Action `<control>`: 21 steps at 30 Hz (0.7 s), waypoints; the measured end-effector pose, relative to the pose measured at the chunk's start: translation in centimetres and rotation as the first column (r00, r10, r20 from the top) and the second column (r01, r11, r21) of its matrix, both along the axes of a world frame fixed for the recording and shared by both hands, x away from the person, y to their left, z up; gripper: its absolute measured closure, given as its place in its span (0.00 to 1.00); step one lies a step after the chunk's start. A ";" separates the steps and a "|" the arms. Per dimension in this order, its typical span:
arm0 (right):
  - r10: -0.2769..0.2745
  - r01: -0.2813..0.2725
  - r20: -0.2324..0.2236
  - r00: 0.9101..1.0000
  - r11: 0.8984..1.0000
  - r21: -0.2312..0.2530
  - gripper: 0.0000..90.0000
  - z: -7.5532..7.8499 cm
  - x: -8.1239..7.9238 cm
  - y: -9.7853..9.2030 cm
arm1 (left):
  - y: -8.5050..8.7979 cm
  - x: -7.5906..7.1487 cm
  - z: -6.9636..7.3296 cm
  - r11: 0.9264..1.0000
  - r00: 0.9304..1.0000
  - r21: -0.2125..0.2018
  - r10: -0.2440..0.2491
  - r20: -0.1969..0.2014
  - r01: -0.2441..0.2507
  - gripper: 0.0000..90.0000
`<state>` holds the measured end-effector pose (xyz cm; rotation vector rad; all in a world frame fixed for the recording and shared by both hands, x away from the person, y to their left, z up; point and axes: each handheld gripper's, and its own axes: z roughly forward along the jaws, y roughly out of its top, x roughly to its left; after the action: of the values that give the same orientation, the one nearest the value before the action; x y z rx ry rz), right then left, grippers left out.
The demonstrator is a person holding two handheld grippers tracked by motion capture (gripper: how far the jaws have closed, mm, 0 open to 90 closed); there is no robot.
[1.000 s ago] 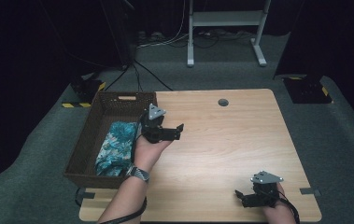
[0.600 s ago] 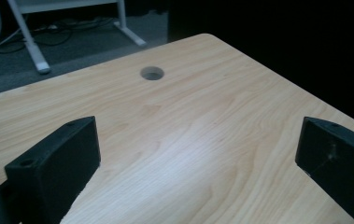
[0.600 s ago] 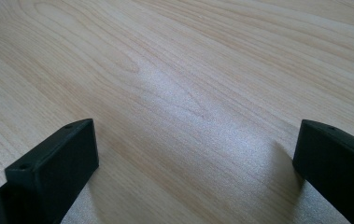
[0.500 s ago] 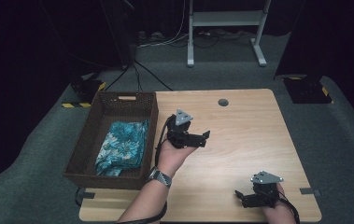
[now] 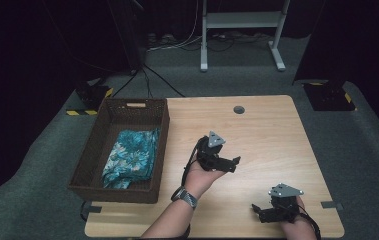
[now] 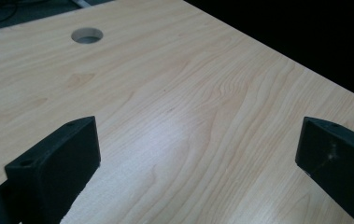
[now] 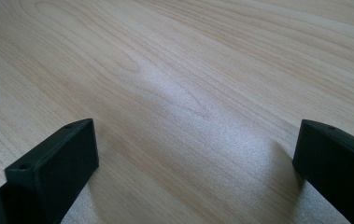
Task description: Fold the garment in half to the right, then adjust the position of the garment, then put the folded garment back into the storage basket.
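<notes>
My left tongs (image 5: 233,162) hover mid-surface (image 5: 267,130), jaws wide apart, empty. My right tongs (image 5: 257,209) sit near-right, wide apart, empty. Teal cloth (image 5: 129,157) lies in the basket (image 5: 89,165) at left.

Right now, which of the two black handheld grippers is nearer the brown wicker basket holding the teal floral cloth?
The left gripper, open over mid-table, is nearer the brown wicker basket with the teal floral cloth. The right gripper, open too, sits by the table's near right corner.
</notes>
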<state>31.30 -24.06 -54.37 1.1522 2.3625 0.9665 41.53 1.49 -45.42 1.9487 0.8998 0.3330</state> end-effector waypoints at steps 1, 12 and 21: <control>0.002 -0.002 0.000 1.000 1.000 -0.001 0.00 0.0 0.0 0.0 | -0.2 0.0 -0.2 1.000 1.000 0.005 -0.007 0.002 0.007 0.00; 0.005 -0.005 0.002 1.000 1.000 -0.001 0.00 0.0 0.0 0.0 | -1.6 -0.6 -3.5 0.999 0.999 0.031 -0.026 -0.034 0.027 0.00; 0.007 -0.007 0.000 1.000 1.000 -0.001 0.00 0.0 0.0 0.1 | -2.3 -1.7 -6.7 0.988 0.997 0.149 -0.041 -0.058 0.050 0.00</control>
<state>31.30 -24.00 -54.38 1.1435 2.3684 0.9673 39.79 -0.82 -52.10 2.1231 0.8852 0.3309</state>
